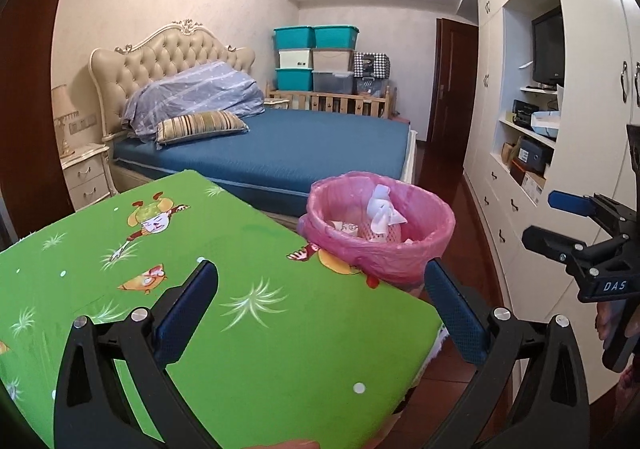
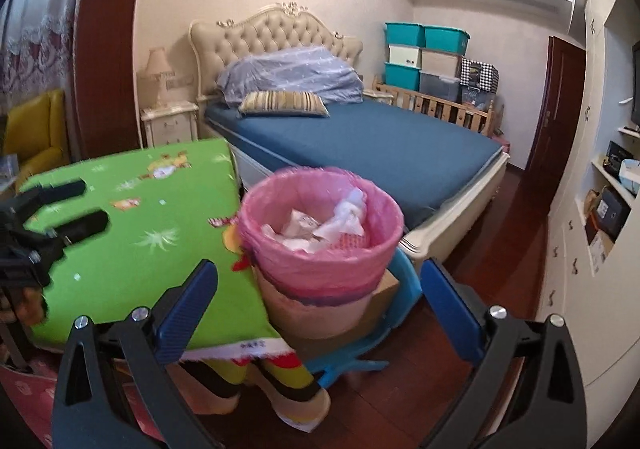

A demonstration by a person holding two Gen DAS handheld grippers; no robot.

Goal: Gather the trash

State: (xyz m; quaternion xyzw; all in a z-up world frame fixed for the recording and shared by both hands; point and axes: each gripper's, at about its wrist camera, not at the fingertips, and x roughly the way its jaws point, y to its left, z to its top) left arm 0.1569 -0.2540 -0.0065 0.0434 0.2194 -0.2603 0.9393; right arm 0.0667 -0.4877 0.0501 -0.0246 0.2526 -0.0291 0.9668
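A bin with a pink liner [image 1: 400, 245] [image 2: 320, 261] stands beside the green table's [image 1: 200, 269] [image 2: 120, 261] right edge, on a box on a blue stool [image 2: 404, 285]. It holds crumpled white paper [image 1: 382, 211] [image 2: 344, 217] and other scraps. My left gripper [image 1: 320, 297] is open and empty above the table's near corner, short of the bin. My right gripper [image 2: 320, 297] is open and empty, in front of the bin. It also shows at the right edge of the left wrist view [image 1: 560, 225]. The left gripper shows at the left of the right wrist view [image 2: 84, 205].
A bed with a blue sheet [image 1: 280, 145] [image 2: 380, 145] lies behind the bin. White cupboards and shelves [image 1: 528, 153] line the right wall. A nightstand with a lamp [image 2: 168, 121] and a yellow chair [image 2: 36, 137] stand at the left. The floor is dark wood [image 2: 460, 389].
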